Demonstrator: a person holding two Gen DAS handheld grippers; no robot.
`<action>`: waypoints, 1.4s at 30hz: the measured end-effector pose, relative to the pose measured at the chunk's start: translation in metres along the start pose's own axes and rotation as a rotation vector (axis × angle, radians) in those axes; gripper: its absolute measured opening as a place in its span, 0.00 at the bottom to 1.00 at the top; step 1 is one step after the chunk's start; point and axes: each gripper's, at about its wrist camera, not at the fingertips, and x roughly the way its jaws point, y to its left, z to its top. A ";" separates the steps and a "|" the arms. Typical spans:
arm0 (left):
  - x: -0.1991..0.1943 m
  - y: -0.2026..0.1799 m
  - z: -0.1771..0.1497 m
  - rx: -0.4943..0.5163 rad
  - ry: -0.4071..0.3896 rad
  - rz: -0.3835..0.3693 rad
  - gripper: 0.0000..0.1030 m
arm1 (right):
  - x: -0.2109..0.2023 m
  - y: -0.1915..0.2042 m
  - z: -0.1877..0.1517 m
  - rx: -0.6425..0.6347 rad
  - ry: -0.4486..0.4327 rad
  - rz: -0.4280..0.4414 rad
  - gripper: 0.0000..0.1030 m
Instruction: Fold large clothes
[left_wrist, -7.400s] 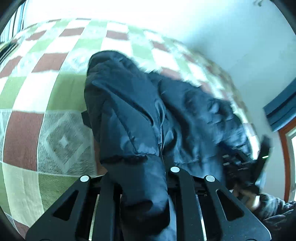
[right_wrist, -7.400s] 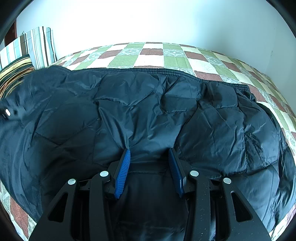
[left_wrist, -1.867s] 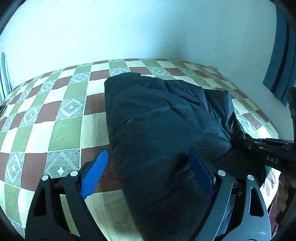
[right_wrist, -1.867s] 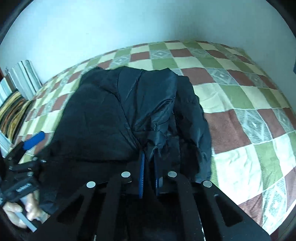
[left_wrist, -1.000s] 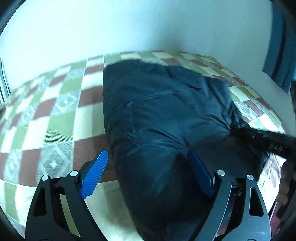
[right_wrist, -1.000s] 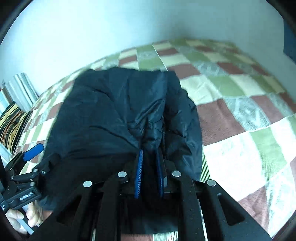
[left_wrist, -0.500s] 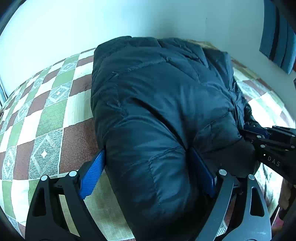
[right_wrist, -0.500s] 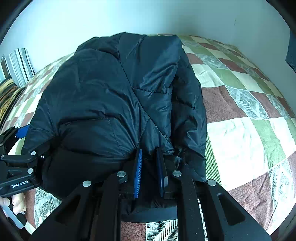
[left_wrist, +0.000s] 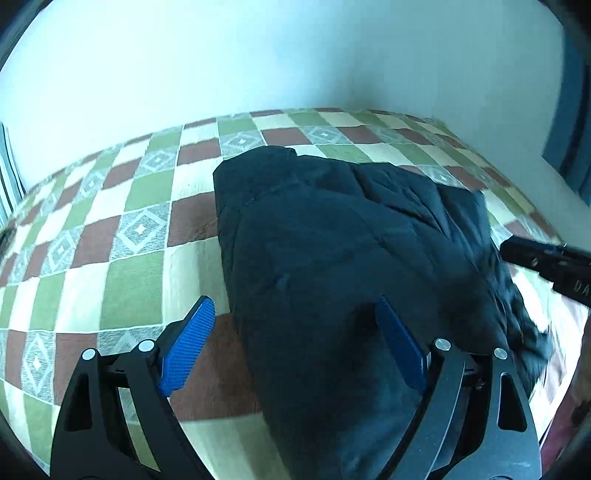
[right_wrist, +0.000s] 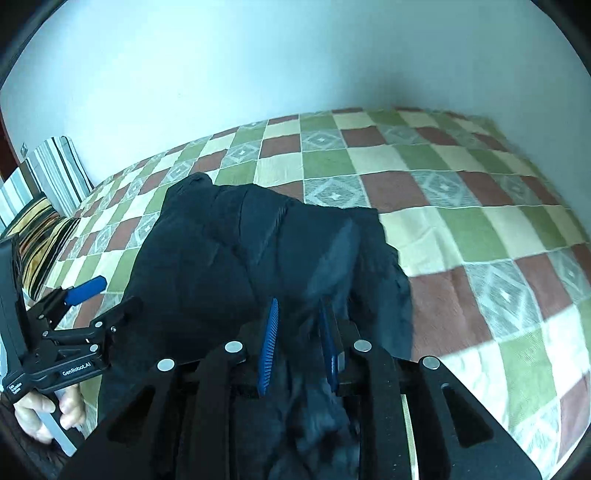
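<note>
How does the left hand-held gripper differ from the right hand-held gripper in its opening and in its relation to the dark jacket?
The left hand-held gripper stands wide open; the right hand-held gripper has a narrow gap, and its jaws are opening.
The left one straddles the near edge of the dark jacket and its left pad is clear of the cloth, whereas the right one has a fold between its pads.
Both have blue pads and point down at the checked bedspread.

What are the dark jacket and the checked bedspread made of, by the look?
Jacket: probably thin synthetic shell, nylon or polyester, over padding; faint sheen, stitched quilt lines, puffy folds. Bedspread: seemingly woven cotton-like cloth, matte; woven diamond motifs in the grey squares, soft creases. Fibre cannot be confirmed from the frames.
</note>
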 end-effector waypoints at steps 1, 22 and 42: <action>0.004 0.002 0.004 -0.009 0.006 -0.001 0.86 | 0.008 0.000 0.004 -0.004 0.008 0.002 0.22; 0.071 -0.011 0.003 -0.006 0.146 0.069 0.87 | 0.093 -0.028 -0.017 0.083 0.125 -0.014 0.21; 0.077 -0.008 -0.001 -0.008 0.148 0.065 0.87 | 0.095 -0.023 -0.016 0.082 0.124 -0.054 0.21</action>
